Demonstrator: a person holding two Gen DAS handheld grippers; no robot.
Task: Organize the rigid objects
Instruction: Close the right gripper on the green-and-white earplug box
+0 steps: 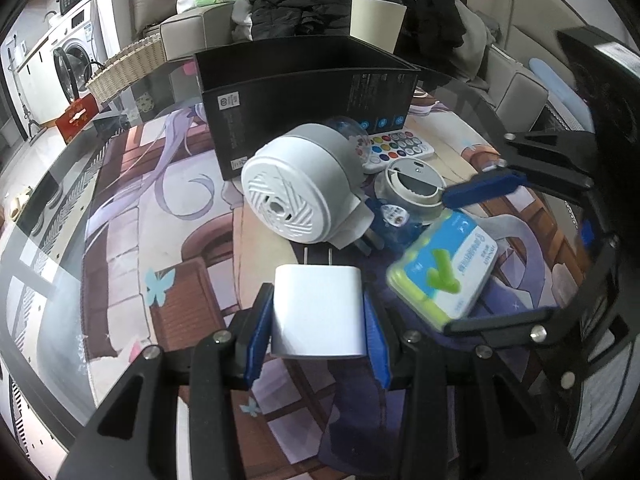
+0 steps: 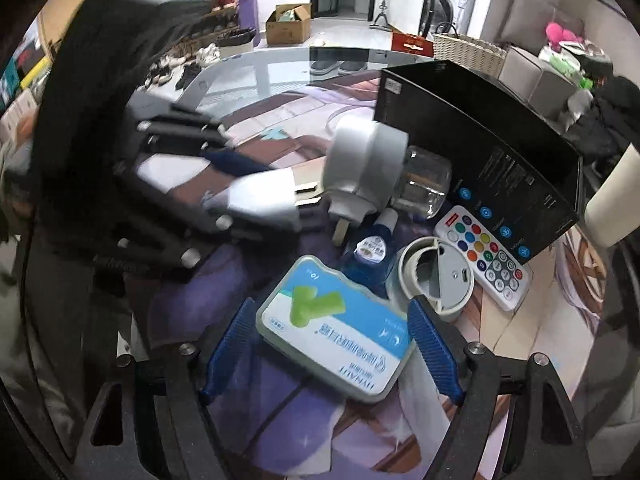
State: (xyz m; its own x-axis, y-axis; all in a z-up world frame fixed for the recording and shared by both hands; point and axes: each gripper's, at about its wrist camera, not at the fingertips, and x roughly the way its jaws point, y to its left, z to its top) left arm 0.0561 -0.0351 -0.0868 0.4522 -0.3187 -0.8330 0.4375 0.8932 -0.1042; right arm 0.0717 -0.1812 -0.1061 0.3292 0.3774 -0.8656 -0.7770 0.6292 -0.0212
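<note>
My left gripper (image 1: 318,326) is shut on a white plug charger (image 1: 320,312), prongs pointing forward; it shows blurred in the right wrist view (image 2: 264,196). My right gripper (image 2: 332,350) is open, its blue pads on either side of a blue-and-white flat box (image 2: 334,326), which also shows in the left wrist view (image 1: 444,272). I cannot tell if the pads touch it. A white round plug-in device (image 1: 296,184) with a clear bottle lies just ahead. A black open box (image 1: 308,92) stands behind it.
A colourful-button remote (image 2: 486,254), a round white-grey disc (image 2: 440,280) and a small blue bottle (image 2: 370,254) lie by the black box on the glass table (image 1: 52,240). A wicker basket (image 1: 128,66) and sofa with clothes lie beyond.
</note>
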